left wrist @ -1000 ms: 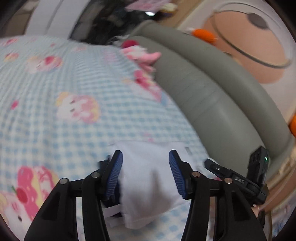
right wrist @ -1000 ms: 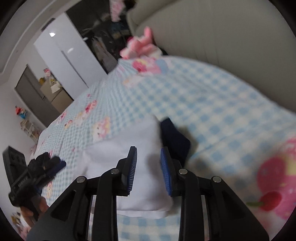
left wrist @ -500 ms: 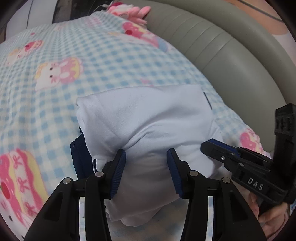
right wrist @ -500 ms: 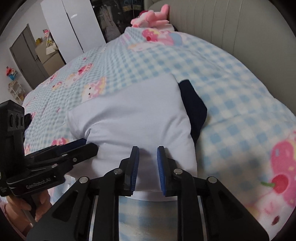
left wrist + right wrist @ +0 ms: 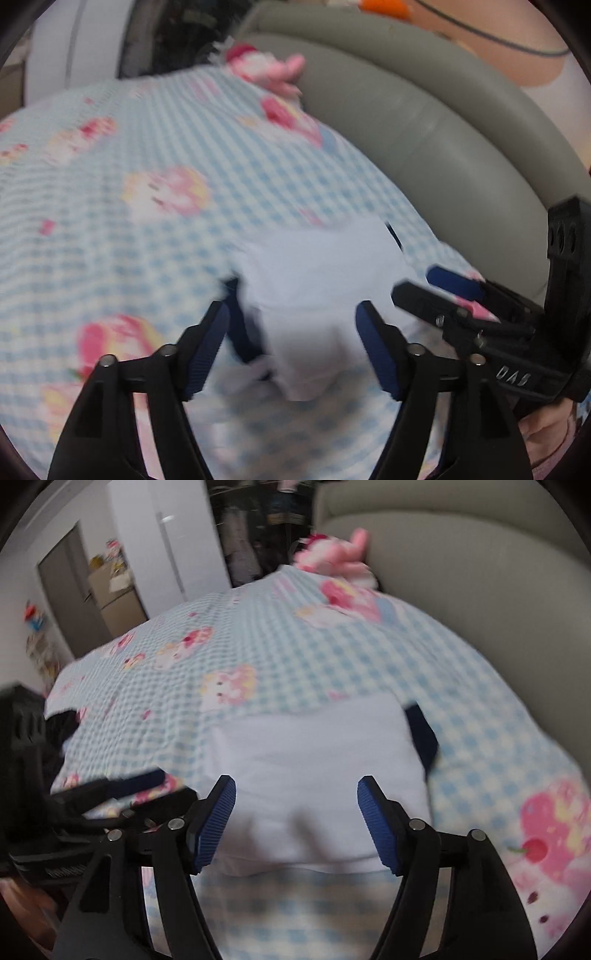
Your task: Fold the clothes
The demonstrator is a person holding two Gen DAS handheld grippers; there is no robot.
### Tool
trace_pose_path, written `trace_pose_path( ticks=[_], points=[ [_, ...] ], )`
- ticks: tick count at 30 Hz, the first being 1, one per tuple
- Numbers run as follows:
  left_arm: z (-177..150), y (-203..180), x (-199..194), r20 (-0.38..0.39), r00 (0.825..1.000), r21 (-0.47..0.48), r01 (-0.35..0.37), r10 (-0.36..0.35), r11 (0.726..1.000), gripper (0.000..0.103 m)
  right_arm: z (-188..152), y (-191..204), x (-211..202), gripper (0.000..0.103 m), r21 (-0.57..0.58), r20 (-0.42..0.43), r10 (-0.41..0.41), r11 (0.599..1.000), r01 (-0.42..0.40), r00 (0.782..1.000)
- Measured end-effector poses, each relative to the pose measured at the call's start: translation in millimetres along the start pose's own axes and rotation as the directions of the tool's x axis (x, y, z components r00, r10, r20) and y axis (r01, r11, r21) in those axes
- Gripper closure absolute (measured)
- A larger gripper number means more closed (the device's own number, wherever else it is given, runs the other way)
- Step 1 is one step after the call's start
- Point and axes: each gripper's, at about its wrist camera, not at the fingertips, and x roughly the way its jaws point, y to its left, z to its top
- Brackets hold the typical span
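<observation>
Left gripper (image 5: 291,325): jaws, formerly pinched on a fold of the white garment (image 5: 317,280), have just been opening and are now spread wide; the cloth is seen between them, no longer pressed by the pads. Right gripper (image 5: 295,801): jaws, formerly nearly closed on the near edge of the white garment (image 5: 314,768), have likewise just been opening and are now held well apart, the cloth released. Garment: no longer lifted; it is now laid as a folded rectangle on the bed (image 5: 258,657), with its navy part (image 5: 421,734) exposed at one side.
</observation>
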Motion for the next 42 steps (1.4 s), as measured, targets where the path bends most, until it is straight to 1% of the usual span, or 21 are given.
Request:
trace_pose_path(
  ticks=[2, 4, 7, 10, 12, 15, 19, 23, 25, 28, 32, 34, 36, 38, 39, 41, 42],
  points=[
    [6.5, 20.3, -22.8, 0.044, 0.997, -0.026, -0.069, 0.07, 0.997, 0.026, 4.2, 19.8, 1.4, 0.03, -0.02, -0.01, -0.017, 1.0, 0.017, 1.0],
    [11.0, 39.2, -40.4, 0.075, 0.989, -0.06, -0.122, 0.126, 0.991, 0.025, 7.0, 38.8, 3.0, 0.03, -0.031, -0.019, -0.026, 0.999, 0.025, 0.999],
    [12.5, 71.1, -67.5, 0.101, 0.97, -0.107, -0.212, 0.222, 0.971, 0.023, 8.4, 68.6, 6.8, 0.028, -0.029, -0.026, -0.001, 1.0, 0.0, 1.0],
    [7.2, 101.9, -92.4, 0.109, 0.947, -0.141, -0.287, 0.303, 0.948, 0.022, 9.8, 105.9, 15.6, 0.025, -0.045, -0.053, 0.002, 0.999, -0.004, 0.999],
    [-0.8, 121.1, -107.4, 0.112, 0.939, -0.168, -0.304, 0.325, 0.938, 0.02, 9.7, 129.1, 20.0, 0.025, -0.054, -0.077, 0.016, 0.998, -0.02, 0.997],
    [-18.3, 150.3, -132.5, 0.095, 0.937, -0.203, -0.313, 0.337, 0.928, 0.02, 1.8, 162.9, 19.9, 0.025, -0.038, -0.099, 0.082, 0.996, -0.086, 0.992],
    [-48.0, 185.8, -165.0, 0.098, 0.918, -0.246, -0.353, 0.385, 0.903, 0.02, -14.9, 206.7, 21.2, 0.024, -0.059, -0.117, 0.071, 0.995, -0.079, 0.991],
    [-75.4, 216.9, -189.2, 0.062, 0.893, -0.255, -0.417, 0.445, 0.873, 0.019, -28.9, 241.5, 17.8, 0.024, -0.069, -0.113, 0.081, 0.994, -0.089, 0.99],
    [-87.7, 226.3, -202.8, 0.058, 0.88, -0.253, -0.443, 0.471, 0.86, 0.019, -36.4, 255.7, 12.3, 0.024, -0.072, -0.106, 0.093, 0.992, -0.101, 0.99],
    [-104.0, 229.9, -225.1, 0.067, 0.861, -0.254, -0.474, 0.504, 0.843, 0.019, -51.3, 277.6, 0.1, 0.024, -0.104, -0.106, 0.105, 0.988, -0.116, 0.989],
    [-127.5, 222.7, -254.1, 0.074, 0.849, -0.253, -0.492, 0.524, 0.833, 0.017, -71.0, 295.2, -20.0, 0.024, -0.124, -0.11, 0.091, 0.987, -0.104, 0.99],
    [-146.0, 215.5, -268.9, 0.092, 0.851, -0.248, -0.484, 0.518, 0.839, 0.017, -84.0, 298.7, -35.3, 0.024, -0.123, -0.102, 0.084, 0.988, -0.096, 0.991],
    [-167.3, 206.8, -283.3, 0.108, 0.846, -0.255, -0.484, 0.522, 0.837, 0.016, -98.0, 301.1, -51.8, 0.024, -0.123, -0.092, 0.083, 0.988, -0.094, 0.992],
    [-187.7, 198.9, -295.1, 0.113, 0.84, -0.276, -0.487, 0.531, 0.829, 0.016, -115.5, 303.0, -71.6, 0.024, -0.132, -0.075, 0.099, 0.985, -0.108, 0.992],
    [-198.4, 194.2, -300.5, 0.115, 0.84, -0.286, -0.484, 0.531, 0.827, 0.016, -124.8, 303.9, -81.5, 0.023, -0.138, -0.066, 0.101, 0.984, -0.11, 0.993],
    [-218.6, 182.5, -309.6, 0.12, 0.845, -0.293, -0.471, 0.52, 0.832, 0.016, -143.2, 305.2, -99.0, 0.022, -0.147, -0.047, 0.104, 0.983, -0.11, 0.994],
    [-228.3, 175.6, -314.2, 0.127, 0.845, -0.294, -0.468, 0.519, 0.833, 0.016, -151.3, 305.1, -106.6, 0.022, -0.148, -0.037, 0.107, 0.983, -0.111, 0.994]
  ],
)
